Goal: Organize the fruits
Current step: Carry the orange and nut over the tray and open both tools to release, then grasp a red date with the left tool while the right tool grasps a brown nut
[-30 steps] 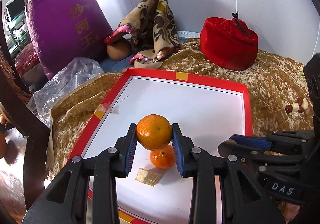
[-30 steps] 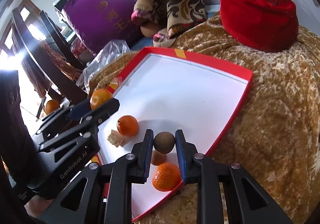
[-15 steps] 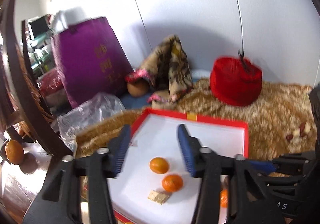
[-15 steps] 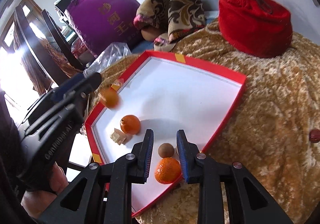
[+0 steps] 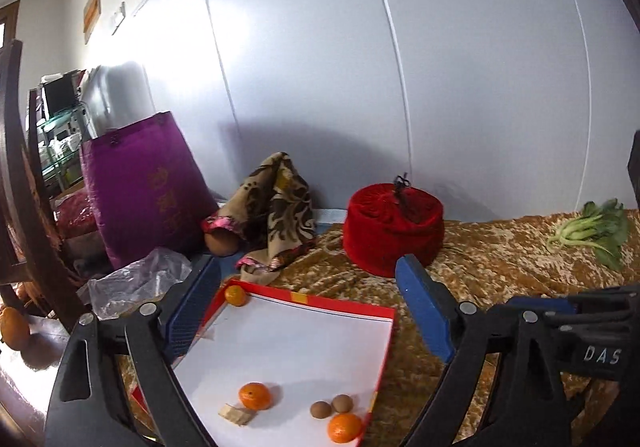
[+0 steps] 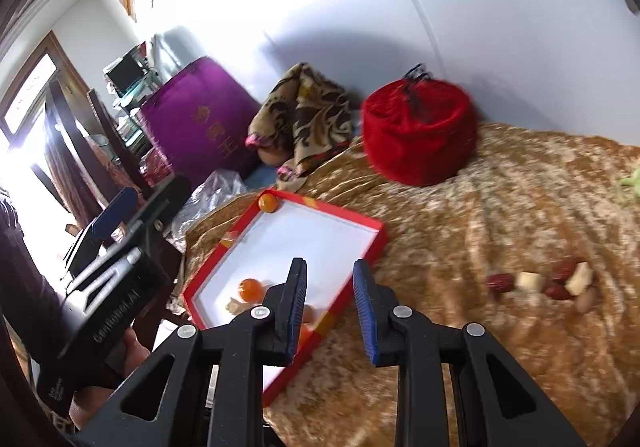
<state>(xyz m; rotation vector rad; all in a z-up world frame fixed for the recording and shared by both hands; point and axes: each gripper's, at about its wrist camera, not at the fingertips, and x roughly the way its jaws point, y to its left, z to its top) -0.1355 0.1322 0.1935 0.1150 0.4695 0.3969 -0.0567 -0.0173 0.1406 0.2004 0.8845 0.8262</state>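
A red-rimmed tray [image 5: 344, 309] with a white floor lies on a gold cloth [image 5: 500, 259], and the fruit sits scattered inside it. One orange [image 5: 235, 295] rests in the far left corner, tight against the rim. A second orange [image 5: 255, 396] lies near the front, with a pale chunk [image 5: 236, 414] just beside it. Toward the front right corner two small brown fruits [image 5: 332, 406] sit side by side, touching or nearly so, and a third orange [image 5: 345, 428] lies just in front of them against the rim.

The left gripper [image 5: 308, 315] hangs above the tray with its jaws wide and opening, nothing between them. The right gripper [image 6: 330, 301] hovers over the tray's near right edge; its jaws stand a narrow gap apart and hold nothing. A hand [image 6: 132, 351] shows under the left gripper in the right wrist view.

Behind the tray, against the wall, stand a purple bag [image 5: 144, 191], a patterned scarf [image 5: 276, 207] draped over a brown round thing [image 5: 222, 243], and a red pouch [image 5: 394, 229]. A clear plastic bag [image 5: 136, 283] lies crumpled left of the tray. Leafy greens [image 5: 596, 229] rest on the cloth far right. In the right wrist view, red dates and pale pieces [image 6: 548, 283] lie together on the cloth, well apart from the tray.
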